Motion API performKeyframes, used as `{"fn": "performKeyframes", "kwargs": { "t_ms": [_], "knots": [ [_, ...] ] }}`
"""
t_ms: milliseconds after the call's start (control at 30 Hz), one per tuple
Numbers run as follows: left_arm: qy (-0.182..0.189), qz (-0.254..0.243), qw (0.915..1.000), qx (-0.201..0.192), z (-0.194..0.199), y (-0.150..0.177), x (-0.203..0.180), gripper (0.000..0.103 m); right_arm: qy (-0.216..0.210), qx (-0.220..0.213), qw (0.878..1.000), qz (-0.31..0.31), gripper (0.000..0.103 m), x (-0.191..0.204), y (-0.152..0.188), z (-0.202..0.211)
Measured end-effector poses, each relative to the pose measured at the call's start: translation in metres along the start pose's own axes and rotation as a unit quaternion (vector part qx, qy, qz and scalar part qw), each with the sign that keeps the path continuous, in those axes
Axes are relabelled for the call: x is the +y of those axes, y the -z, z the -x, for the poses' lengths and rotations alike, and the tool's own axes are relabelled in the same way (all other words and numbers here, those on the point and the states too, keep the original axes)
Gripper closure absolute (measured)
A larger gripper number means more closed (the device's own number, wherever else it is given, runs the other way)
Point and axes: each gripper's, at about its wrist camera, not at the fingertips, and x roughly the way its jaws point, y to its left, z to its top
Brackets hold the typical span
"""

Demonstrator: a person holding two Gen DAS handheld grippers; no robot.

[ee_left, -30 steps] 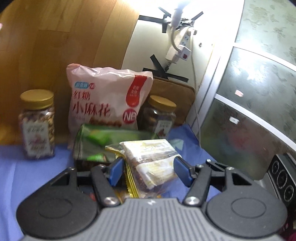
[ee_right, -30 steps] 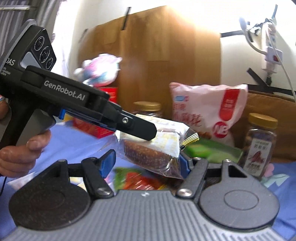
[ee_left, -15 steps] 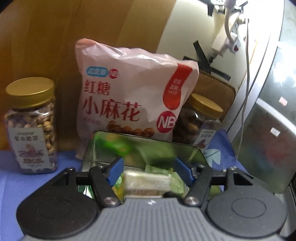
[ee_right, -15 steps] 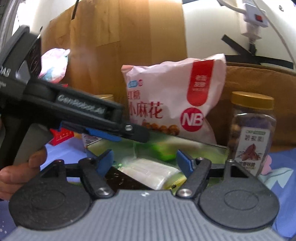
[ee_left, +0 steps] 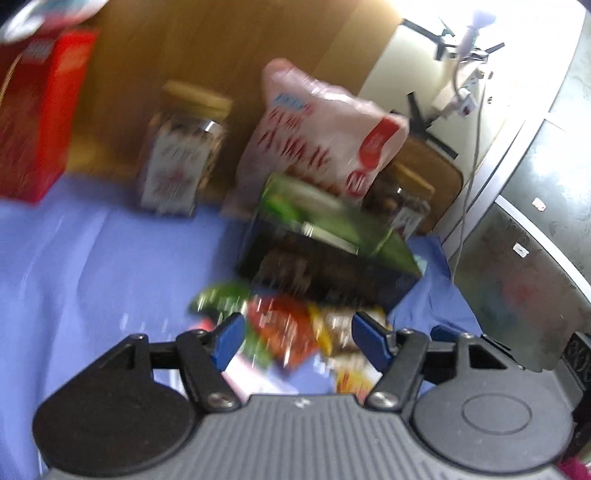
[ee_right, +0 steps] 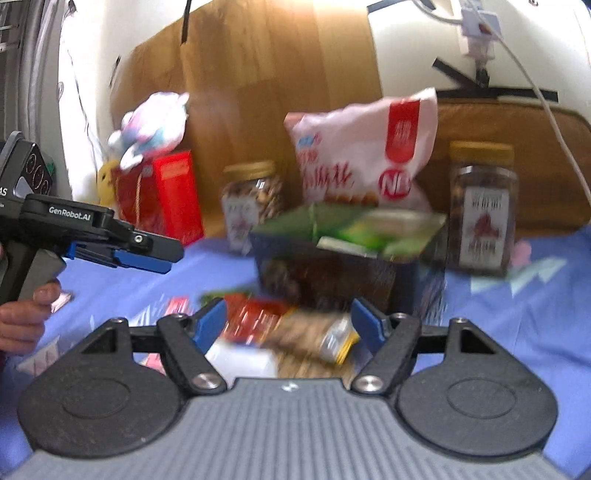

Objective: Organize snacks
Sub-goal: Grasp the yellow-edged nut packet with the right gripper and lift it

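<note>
Both wrist cameras look forward, slightly downward, sharing the snack box (ee_left: 325,254) (ee_right: 332,258).

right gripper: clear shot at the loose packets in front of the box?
Probably yes. The right gripper, jaws apart and empty, points at the loose snack packets on the blue cloth; nothing lies between. The left gripper is off to the side.

A lived-in home corner — a blue cloth (ee_right: 517,314) covers the surface, a plush toy (ee_right: 151,129) sits atop a red box (ee_right: 173,199), a power strip (ee_right: 476,29) hangs taped to the pale wall, and frosted glass doors (ee_left: 535,221) stand alongside.
</note>
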Motion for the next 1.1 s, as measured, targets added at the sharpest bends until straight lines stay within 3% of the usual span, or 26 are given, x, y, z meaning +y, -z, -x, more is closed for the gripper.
{"fn": "performKeyframes", "kwargs": {
  "t_ms": [167, 333, 400, 433, 500, 600, 700, 867, 1000, 1100],
  "knots": [
    [-0.026, 0.014, 0.9995, 0.012, 0.005, 0.019, 0.008, 0.037, 0.042, 0.018, 0.997, -0.059, 0.027, -0.021, -0.007, -0.019],
    [-0.097, -0.018, 0.9950, 0.013, 0.005, 0.030, -0.005, 0.037, 0.044, 0.063, 0.988, -0.135, 0.030, -0.050, -0.010, -0.060],
    [-0.114, -0.023, 0.9932, 0.014, 0.007, 0.035, -0.004, 0.038, 0.035, 0.088, 0.983, -0.155, 0.043, -0.052, -0.006, -0.076],
    [-0.117, -0.024, 0.9927, 0.014, 0.010, 0.037, -0.003, 0.038, 0.035, 0.089, 0.983, -0.156, 0.046, -0.050, -0.004, -0.079],
    [-0.122, -0.021, 0.9922, 0.014, 0.014, 0.040, 0.001, 0.038, 0.028, 0.082, 0.983, -0.159, 0.061, -0.044, -0.005, -0.074],
    [-0.121, -0.009, 0.9925, 0.011, 0.021, 0.041, 0.008, 0.038, 0.020, 0.059, 0.987, -0.145, 0.080, -0.028, -0.012, -0.059],
    [-0.109, 0.008, 0.9940, 0.004, 0.028, 0.041, 0.013, 0.038, -0.008, 0.033, 0.994, -0.108, 0.088, 0.000, -0.021, -0.040],
    [-0.062, 0.033, 0.9973, -0.021, 0.050, 0.042, 0.016, 0.037, -0.088, 0.000, 0.991, -0.101, 0.089, 0.039, -0.029, -0.010],
    [-0.042, 0.043, 0.9977, -0.032, 0.067, 0.044, 0.023, 0.034, -0.181, 0.016, 0.971, -0.154, 0.089, 0.047, -0.013, 0.004],
    [-0.046, 0.035, 0.9982, -0.017, 0.070, 0.050, 0.022, 0.034, -0.152, 0.041, 0.977, -0.142, 0.089, 0.052, 0.008, 0.003]
  ]
}}
